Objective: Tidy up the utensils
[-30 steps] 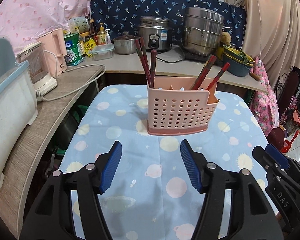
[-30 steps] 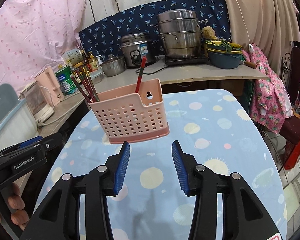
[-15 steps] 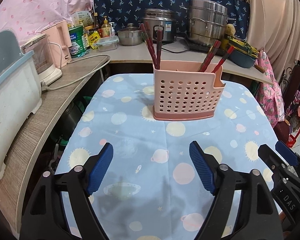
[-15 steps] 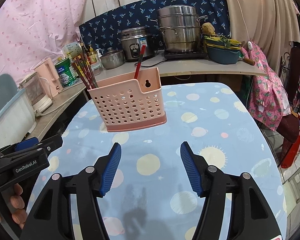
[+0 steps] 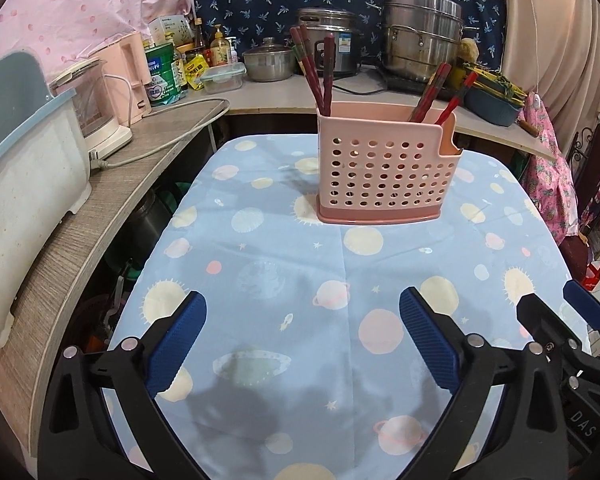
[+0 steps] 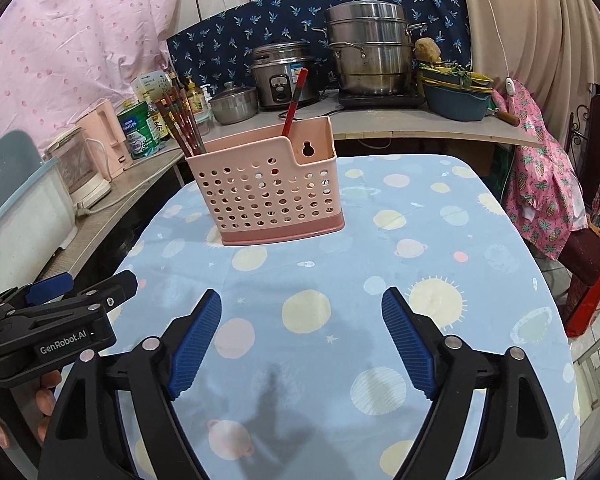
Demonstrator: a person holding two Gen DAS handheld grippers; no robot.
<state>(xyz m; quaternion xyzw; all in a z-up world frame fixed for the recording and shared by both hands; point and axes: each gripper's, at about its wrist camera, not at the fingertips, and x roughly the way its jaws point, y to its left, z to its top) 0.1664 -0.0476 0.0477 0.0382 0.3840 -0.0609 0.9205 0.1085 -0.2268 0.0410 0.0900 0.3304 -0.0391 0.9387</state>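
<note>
A pink perforated utensil holder (image 5: 386, 172) (image 6: 270, 196) stands upright on the blue planet-print tablecloth (image 5: 300, 280). Dark red chopsticks (image 5: 314, 72) lean in its left end, and more red chopsticks (image 5: 440, 92) lean in its right end. In the right wrist view a bundle of chopsticks (image 6: 182, 124) sits at the left end and one red chopstick (image 6: 294, 102) at the back. My left gripper (image 5: 302, 318) hovers over the near cloth, jaws opening, nothing between them. My right gripper (image 6: 302, 316) is likewise opening and empty, well short of the holder.
A curved wooden counter (image 5: 100, 216) runs along the left with a white bin (image 5: 24, 184) and a blender (image 5: 96, 104). The back counter carries a rice cooker (image 5: 332, 48), steel pots (image 5: 424, 40) and tins. A pink garment (image 6: 540, 184) hangs past the right table edge.
Both grippers' jaws have spread much wider. Both have drawn back from the holder, which now looks farther off. The holder and chopsticks have stayed put.
</note>
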